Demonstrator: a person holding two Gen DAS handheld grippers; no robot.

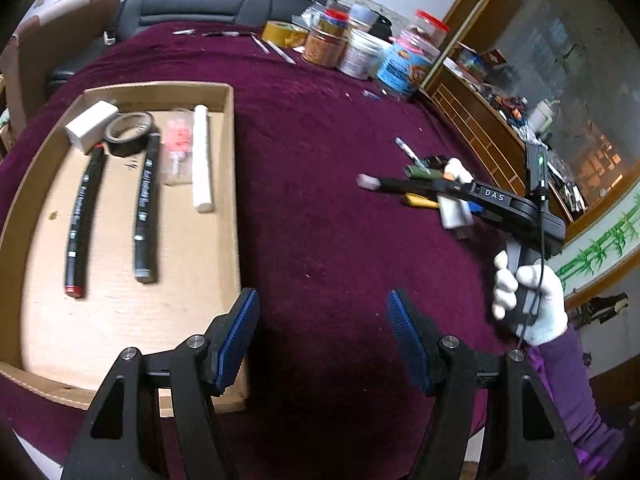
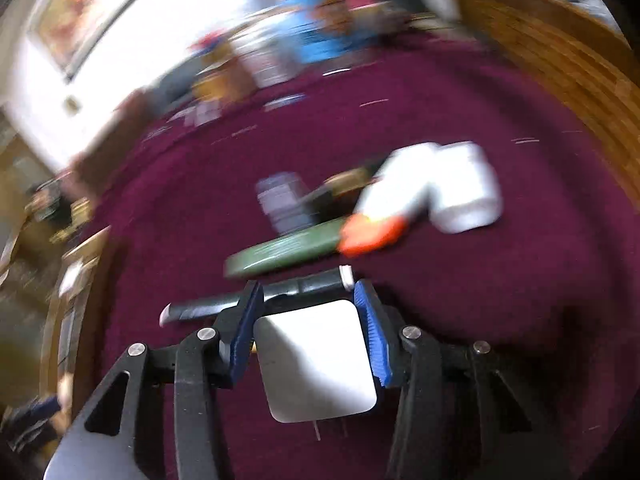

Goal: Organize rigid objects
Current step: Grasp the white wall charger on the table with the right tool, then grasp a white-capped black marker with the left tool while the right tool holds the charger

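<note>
In the left wrist view, the left gripper (image 1: 322, 338) hangs with its blue-padded jaws apart and nothing between them, over a dark maroon cloth (image 1: 320, 160) and just beside the right wall of a shallow brown cardboard tray (image 1: 230, 128). In the tray lie two long black marker pens (image 1: 82, 216) (image 1: 145, 212), a roll of black tape (image 1: 130, 132), a white rectangular block (image 1: 90, 125), a clear packet with red print (image 1: 176, 152) and a white cylindrical stick (image 1: 201, 160). Across the cloth, the right gripper (image 1: 370, 181), held by a white-gloved hand (image 1: 528, 300) with a purple sleeve, reaches over a loose heap of small objects (image 1: 436, 184). Jars and tins (image 1: 360, 48) stand at the cloth's far edge. The right wrist view is heavily blurred: the right gripper (image 2: 308, 320) has a white square block with rounded corners (image 2: 316, 364) between its blue pads, both pads at its sides, apparently clamped on it. Just ahead lie a black pen (image 2: 248, 300), a flat dark green object (image 2: 288, 248), a white piece with an orange end (image 2: 384, 208) and a white cylinder (image 2: 464, 184) on the cloth.
</note>
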